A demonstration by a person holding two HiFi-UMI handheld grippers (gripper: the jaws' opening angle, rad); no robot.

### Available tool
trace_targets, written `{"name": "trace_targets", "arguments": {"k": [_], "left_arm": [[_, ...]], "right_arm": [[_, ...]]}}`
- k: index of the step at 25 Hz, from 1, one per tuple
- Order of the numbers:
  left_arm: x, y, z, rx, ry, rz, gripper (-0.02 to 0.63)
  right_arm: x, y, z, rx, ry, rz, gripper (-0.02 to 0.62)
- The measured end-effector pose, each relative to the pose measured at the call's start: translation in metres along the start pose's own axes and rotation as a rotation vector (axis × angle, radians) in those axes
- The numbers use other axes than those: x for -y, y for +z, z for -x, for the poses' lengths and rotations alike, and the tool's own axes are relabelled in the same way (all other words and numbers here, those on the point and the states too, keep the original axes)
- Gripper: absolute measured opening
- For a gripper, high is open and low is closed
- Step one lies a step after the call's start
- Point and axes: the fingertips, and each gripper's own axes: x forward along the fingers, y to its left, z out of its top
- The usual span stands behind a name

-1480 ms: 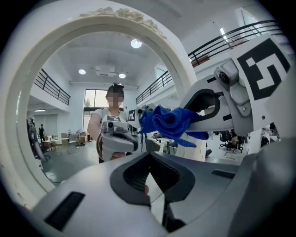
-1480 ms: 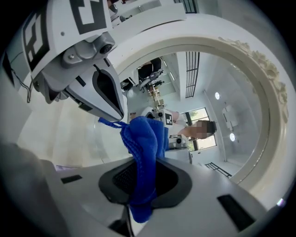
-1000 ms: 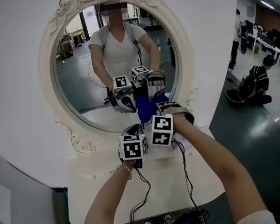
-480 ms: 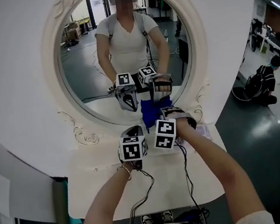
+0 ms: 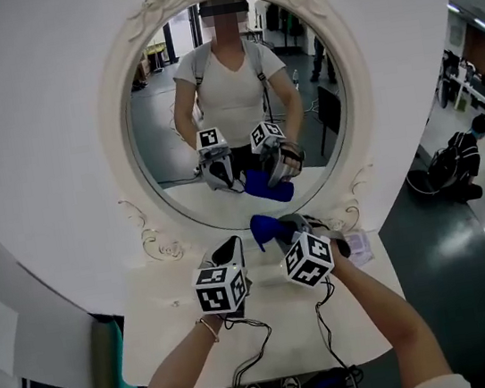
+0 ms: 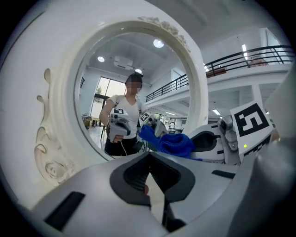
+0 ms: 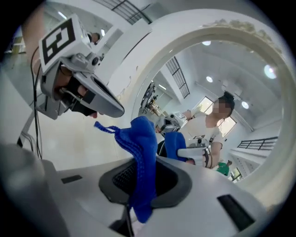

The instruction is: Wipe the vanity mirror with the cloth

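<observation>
My right gripper (image 7: 140,181) pinches the blue cloth (image 5: 266,227) tight, near the round mirror's (image 5: 163,146) lower rim. My left gripper (image 6: 150,175) is closed on nothing. Both hover over the white vanity top (image 5: 169,335), with dark floor (image 5: 453,243) to the right.

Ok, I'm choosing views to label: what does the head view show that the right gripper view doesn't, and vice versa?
Head view only: the dark floor, the marker cube on the right claw, the frame all round the mirror. Right gripper view only: that claw's jaws closed on the blue cloth. Both: the cloth, the mirror, the left claw.
</observation>
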Motion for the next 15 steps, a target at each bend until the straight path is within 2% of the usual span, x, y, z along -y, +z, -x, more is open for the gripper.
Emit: {"name": "trace_targets", "arguments": {"k": [6,9,11,15], "left_arm": [[-0.012,0.027,0.063,0.117,0.016,-0.026,0.006],[-0.017,0.033,0.094,0.160,0.024,-0.046,0.005],[-0.019,0.032,0.111,0.181,0.036,-0.061,0.005],[-0.022,0.024,0.134,0.202,0.059,-0.060,0.005]], "right_arm": [[-0.012,0.027,0.059,0.248,-0.038,-0.327,0.066],[-0.010,0.026,0.088,0.344,-0.102,-0.520,0.066],[-0.010,0.019,0.103,0.374,-0.152,-0.627,0.066],[-0.011,0.003,0.125,0.386,-0.252,-0.776,0.066]]}}
